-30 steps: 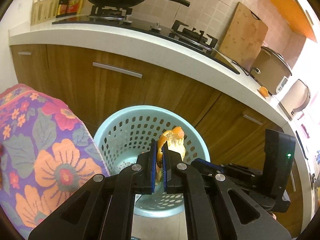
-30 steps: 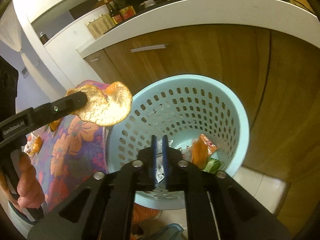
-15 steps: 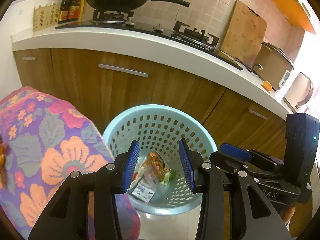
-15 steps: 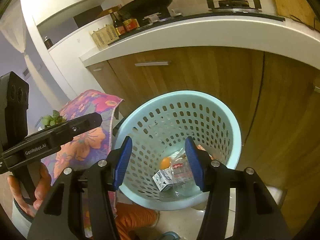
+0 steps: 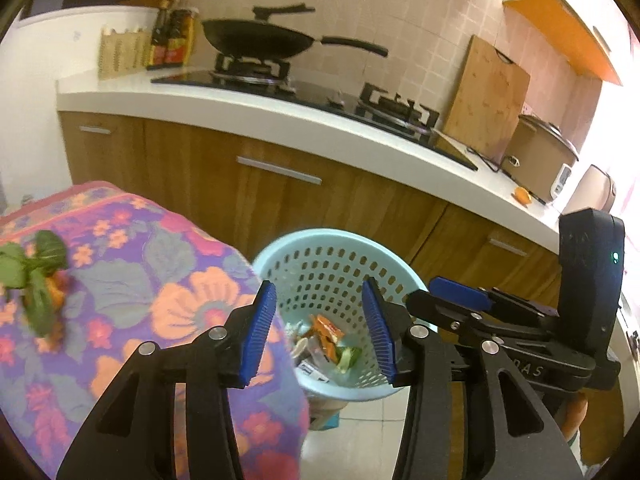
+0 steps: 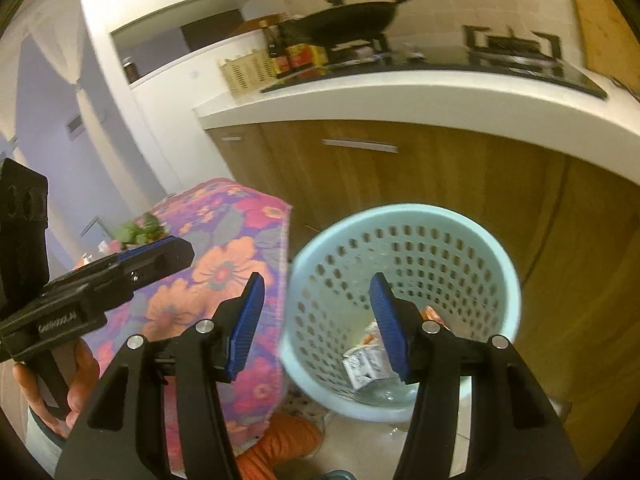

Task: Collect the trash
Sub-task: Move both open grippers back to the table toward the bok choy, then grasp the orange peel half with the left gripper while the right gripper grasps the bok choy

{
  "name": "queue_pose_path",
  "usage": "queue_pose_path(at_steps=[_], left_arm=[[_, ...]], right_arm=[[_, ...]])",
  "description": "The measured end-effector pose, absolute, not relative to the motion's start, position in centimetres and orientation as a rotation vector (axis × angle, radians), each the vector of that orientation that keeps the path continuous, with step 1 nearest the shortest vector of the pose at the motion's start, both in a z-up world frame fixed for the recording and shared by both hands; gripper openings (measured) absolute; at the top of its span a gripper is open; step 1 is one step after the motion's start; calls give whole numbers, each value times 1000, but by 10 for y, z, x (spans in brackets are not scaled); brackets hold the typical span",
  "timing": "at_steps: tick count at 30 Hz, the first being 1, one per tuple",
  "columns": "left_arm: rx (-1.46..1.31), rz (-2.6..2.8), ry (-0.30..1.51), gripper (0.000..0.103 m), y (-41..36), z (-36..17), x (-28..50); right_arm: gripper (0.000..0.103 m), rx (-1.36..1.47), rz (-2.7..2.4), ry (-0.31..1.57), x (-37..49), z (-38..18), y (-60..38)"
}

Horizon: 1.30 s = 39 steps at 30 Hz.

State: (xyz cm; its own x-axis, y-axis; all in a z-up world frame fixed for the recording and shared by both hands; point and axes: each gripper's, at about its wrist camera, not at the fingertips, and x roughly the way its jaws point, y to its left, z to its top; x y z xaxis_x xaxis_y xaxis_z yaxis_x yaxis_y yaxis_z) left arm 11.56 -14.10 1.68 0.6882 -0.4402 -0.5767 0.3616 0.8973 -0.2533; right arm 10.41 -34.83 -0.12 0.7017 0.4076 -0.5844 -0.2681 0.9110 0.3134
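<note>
A pale blue perforated basket point(image 5: 320, 236) point(image 6: 400, 210) stands on the floor by the cabinets, holding wrappers point(image 5: 326, 334) and a small carton point(image 6: 364, 364). My left gripper point(image 5: 318, 285) hovers above its near rim, jaws opening, nothing between them. My right gripper point(image 6: 316, 280) is open and empty, over the basket's left edge; the left wrist view shows it from the side point(image 5: 460, 296). Green leaves point(image 5: 32, 276) point(image 6: 140, 230) lie on the floral-clothed table point(image 5: 160, 280) left of the basket, with something orange under them.
Wooden cabinets point(image 5: 280, 200) and a white counter point(image 5: 320, 140) run behind the basket, with a wok point(image 5: 260, 42), a cutting board point(image 5: 484, 96), a rice cooker point(image 5: 540, 156) and an orange scrap point(image 5: 522, 195). A hand point(image 6: 80, 380) holds the left gripper point(image 6: 160, 256).
Both grippers opened: the orange peel left the left jaws and a wrapper left the right jaws, into the basket. Both have since drawn back and up, swinging toward the table.
</note>
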Motion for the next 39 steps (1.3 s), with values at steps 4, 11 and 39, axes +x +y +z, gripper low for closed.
queue_pose_path(at_steps=[4,11,39], left_arm=[[-139,-403,638,47,-111,27,98],[-209,-250,566,52,-30,40,68],[-652,194,685,53,208,-33,44]], right_arm=[[51,156,437,680,103,10,-311],[53,92,546,645,109,25,-243],[94,-35,623,591,183,5,-55]])
